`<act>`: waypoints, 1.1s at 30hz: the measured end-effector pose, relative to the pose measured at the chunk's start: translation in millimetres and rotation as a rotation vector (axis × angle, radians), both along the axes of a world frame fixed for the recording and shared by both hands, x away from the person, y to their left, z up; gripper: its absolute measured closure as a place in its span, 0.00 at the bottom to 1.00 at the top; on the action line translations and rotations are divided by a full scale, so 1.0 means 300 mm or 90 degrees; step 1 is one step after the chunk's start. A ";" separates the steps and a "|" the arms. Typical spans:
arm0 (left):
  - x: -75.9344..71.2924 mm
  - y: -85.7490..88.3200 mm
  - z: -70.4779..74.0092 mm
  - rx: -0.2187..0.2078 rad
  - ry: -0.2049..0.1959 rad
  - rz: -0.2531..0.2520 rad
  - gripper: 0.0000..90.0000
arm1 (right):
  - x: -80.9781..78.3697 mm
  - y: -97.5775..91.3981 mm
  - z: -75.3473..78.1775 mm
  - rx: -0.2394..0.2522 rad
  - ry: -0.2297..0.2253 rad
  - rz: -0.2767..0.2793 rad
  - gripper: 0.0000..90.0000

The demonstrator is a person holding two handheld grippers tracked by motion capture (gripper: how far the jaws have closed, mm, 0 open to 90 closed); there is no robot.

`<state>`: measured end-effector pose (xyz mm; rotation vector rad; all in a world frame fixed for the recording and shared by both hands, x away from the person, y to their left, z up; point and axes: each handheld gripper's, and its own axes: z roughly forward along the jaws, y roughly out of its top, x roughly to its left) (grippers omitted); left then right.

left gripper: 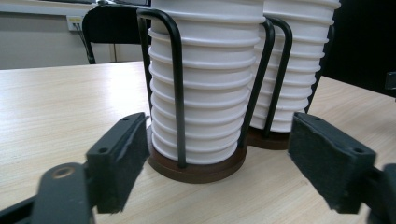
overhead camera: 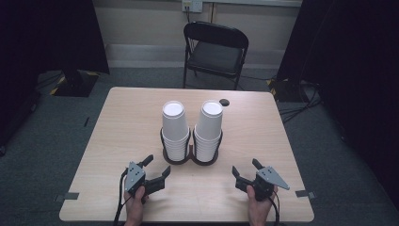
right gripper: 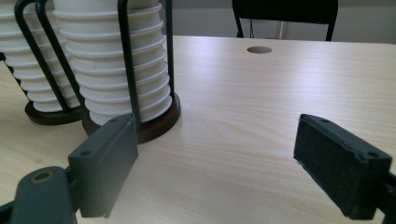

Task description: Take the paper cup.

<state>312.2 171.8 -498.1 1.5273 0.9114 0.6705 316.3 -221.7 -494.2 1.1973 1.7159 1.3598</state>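
The left gripper point(overhead camera: 157, 167) sat low near the table's point(overhead camera: 122, 122) front edge, in the person's left hand point(overhead camera: 135, 200). Its jaws stood wide apart and held nothing. The right gripper point(overhead camera: 245, 170) sat the same way in the right hand point(overhead camera: 259, 205), with its jaws wide and empty too.

Just past the left gripper's fingers point(left gripper: 119, 161) stood the left stack of white paper cups point(overhead camera: 174, 129). The cups were upside down and pushed into one another. A black wire holder point(left gripper: 176, 88) ran up around the stack from a round brown base point(left gripper: 196, 170). The stack was in front of the open jaws but not between them, and nothing touched it.

The right stack of cups point(overhead camera: 208, 129) stood beside the first one in its own holder, and the two bases touched. From the right gripper's fingers point(right gripper: 105, 163) this stack was ahead and off to the left, not in line with the gap.

Farther away there was a small round hole point(overhead camera: 224, 101) in the table, and behind the table stood a black folding chair point(overhead camera: 215, 52).

It looked like the very start of the job, with both grippers only getting ready. Next, a gripper would likely have to go up and forward to the top cup of a stack, above the wire bars. It would have to squeeze softly so the cup did not crush, then lift straight up so the holder did not tip.
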 end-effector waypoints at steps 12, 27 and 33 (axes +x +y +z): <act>0.006 -0.007 0.002 0.013 0.008 -0.017 0.19 | -0.003 0.005 0.000 -0.002 -0.004 -0.007 0.17; 0.002 -0.007 0.001 0.010 0.002 -0.011 0.18 | 0.020 0.067 0.074 0.008 -0.034 0.047 0.22; -0.003 -0.006 0.002 0.018 0.000 -0.004 0.18 | 0.043 0.086 0.117 0.022 -0.051 0.063 0.23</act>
